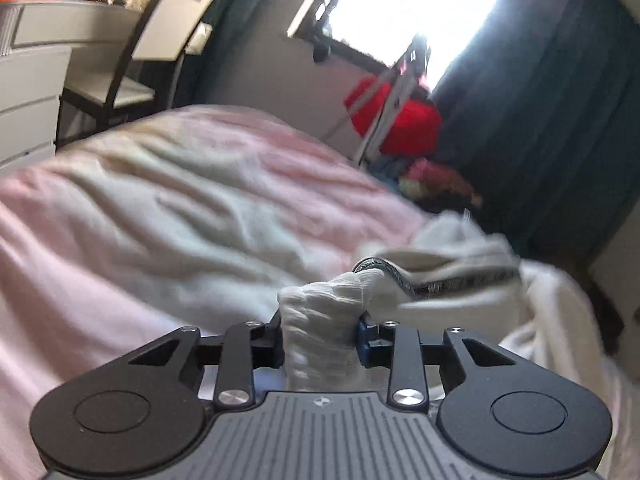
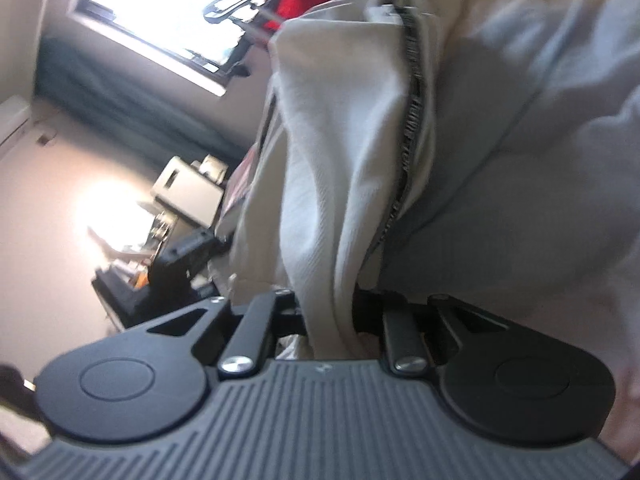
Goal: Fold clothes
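Over rumpled pink bedding (image 1: 120,208), both jaws clamped on ribbed cream zip-up garment (image 1: 320,320) (image 2: 328,184)

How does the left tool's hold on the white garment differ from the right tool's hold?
The left tool pinches a bunched ribbed edge of the white garment, near the dark zipper; the right tool grips a smoother hanging fold. The left tool's jaws stand wider around thicker fabric; the right tool's sit closer. Both tools are shut on the same garment.

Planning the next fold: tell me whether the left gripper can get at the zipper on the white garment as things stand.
Probably not yet: the left gripper is shut on a bunched fold of the white garment. The zipper lies just beyond, unobstructed, but reaching it means letting go first.
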Demonstrator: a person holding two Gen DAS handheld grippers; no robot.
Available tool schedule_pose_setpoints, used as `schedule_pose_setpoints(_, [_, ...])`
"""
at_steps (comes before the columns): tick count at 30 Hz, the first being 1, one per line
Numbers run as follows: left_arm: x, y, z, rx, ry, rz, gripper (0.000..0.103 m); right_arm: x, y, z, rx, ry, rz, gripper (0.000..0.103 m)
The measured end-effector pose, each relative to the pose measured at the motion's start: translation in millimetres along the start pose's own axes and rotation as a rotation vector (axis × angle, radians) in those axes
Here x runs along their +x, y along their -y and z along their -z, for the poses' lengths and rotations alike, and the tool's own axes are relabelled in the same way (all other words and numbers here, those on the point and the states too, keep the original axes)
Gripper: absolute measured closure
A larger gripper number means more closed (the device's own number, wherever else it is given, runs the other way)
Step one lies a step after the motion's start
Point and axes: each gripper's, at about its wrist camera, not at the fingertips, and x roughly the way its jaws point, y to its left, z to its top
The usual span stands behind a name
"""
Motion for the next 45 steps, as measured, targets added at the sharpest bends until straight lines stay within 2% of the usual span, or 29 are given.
schedule_pose_setpoints(4, [-23,7,-42,0.05,0.056,-0.015,0.072,13,-29,10,-0.031,-0.052,-0.063,0.088])
schedule_pose_setpoints(8, [-35,4,-98,0.167,0.081,-0.095,0.072,39,-88,30,-0.114,-0.1,-0.133,0.088])
schedule_pose_setpoints(12, [-32,-5,-152,0.248,0.085,-0.217,0.072,93,-142,52,-0.124,-0.142,-0.195,0.088])
schedule_pose_setpoints(16, [-10,-28,-190,0.324,0.092,-0.365,0.072,159,-183,83,-0.08,-0.199,-0.264,0.088])
schedule_pose_setpoints(19, [16,-60,-196,0.316,0.053,-0.408,0.071,203,-203,103,-0.093,-0.263,-0.288,0.087])
schedule_pose_setpoints(21, [34,-82,-196,0.307,0.018,-0.422,0.07,224,-207,111,-0.112,-0.297,-0.248,0.086])
schedule_pose_setpoints(24, [44,-104,-181,0.262,-0.018,-0.405,0.068,242,-208,119,-0.153,-0.329,-0.196,0.085])
schedule_pose_setpoints(27, [43,-111,-178,0.231,-0.014,-0.39,0.066,242,-205,117,-0.158,-0.346,-0.194,0.078])
schedule_pose_setpoints(29, [39,-113,-181,0.208,-0.014,-0.377,0.061,239,-207,112,-0.17,-0.374,-0.2,0.057])
schedule_pose_setpoints(30, [37,-114,-181,0.203,-0.017,-0.365,0.055,237,-208,109,-0.177,-0.386,-0.204,0.03])
schedule_pose_setpoints(31, [31,-111,-180,0.201,-0.014,-0.357,0.052,230,-211,107,-0.198,-0.374,-0.211,0.012])
schedule_pose_setpoints(32, [24,-108,-178,0.199,-0.01,-0.349,0.043,222,-214,104,-0.219,-0.362,-0.219,0.009])
schedule_pose_setpoints(36, [-9,-81,-168,0.167,0.001,-0.309,0.026,187,-220,86,-0.29,-0.348,-0.22,0.009])
schedule_pose_setpoints(41, [-51,-26,-146,0.208,0.01,-0.227,0.019,123,-217,43,-0.434,-0.222,-0.119,0.01])
schedule_pose_setpoints(45, [-73,32,-118,0.26,0.005,-0.14,0.015,50,-195,3,-0.538,-0.099,-0.012,0.011])
